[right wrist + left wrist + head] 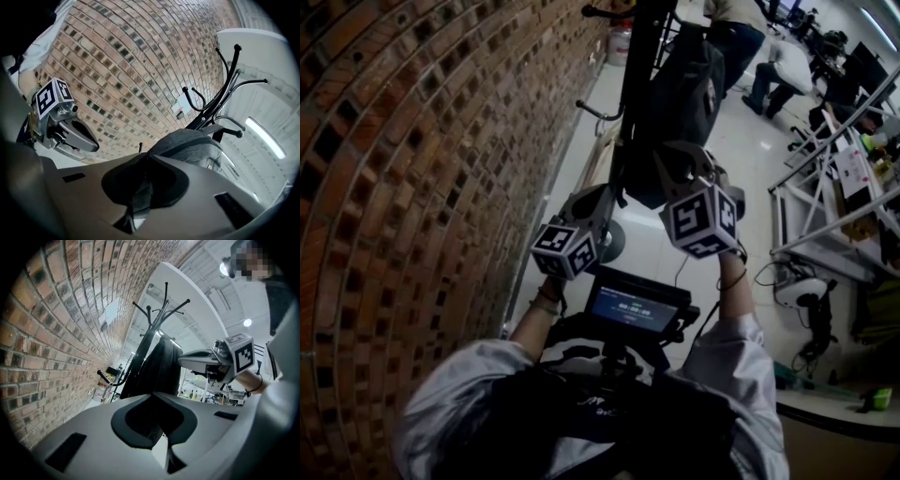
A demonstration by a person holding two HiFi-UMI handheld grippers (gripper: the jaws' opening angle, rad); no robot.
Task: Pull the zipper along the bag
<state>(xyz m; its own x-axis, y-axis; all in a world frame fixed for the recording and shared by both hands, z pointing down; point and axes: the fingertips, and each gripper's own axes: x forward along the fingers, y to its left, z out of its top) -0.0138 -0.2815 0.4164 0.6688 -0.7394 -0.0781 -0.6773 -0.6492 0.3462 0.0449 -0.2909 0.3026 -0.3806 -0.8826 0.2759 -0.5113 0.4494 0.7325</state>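
A dark grey backpack (pixel 686 94) hangs from a black coat rack (pixel 639 66) beside the brick wall. In the head view my left gripper (pixel 619 194) is at the bag's lower left edge. My right gripper (pixel 673 157) is against its lower front. In the left gripper view the jaws of the left gripper (pixel 164 439) are shut on a fold of the bag's dark fabric (pixel 152 420). In the right gripper view the right gripper (pixel 140 197) is shut on a thin dark tab, which looks like the zipper pull (pixel 140 190). The grey bag (pixel 187 140) rises just beyond it.
The brick wall (pixel 412 169) runs close along the left. A small screen (pixel 633 305) sits on the person's chest rig. White metal frames (pixel 825 202) and cables stand at the right. People sit and stand at desks in the back (pixel 769 66).
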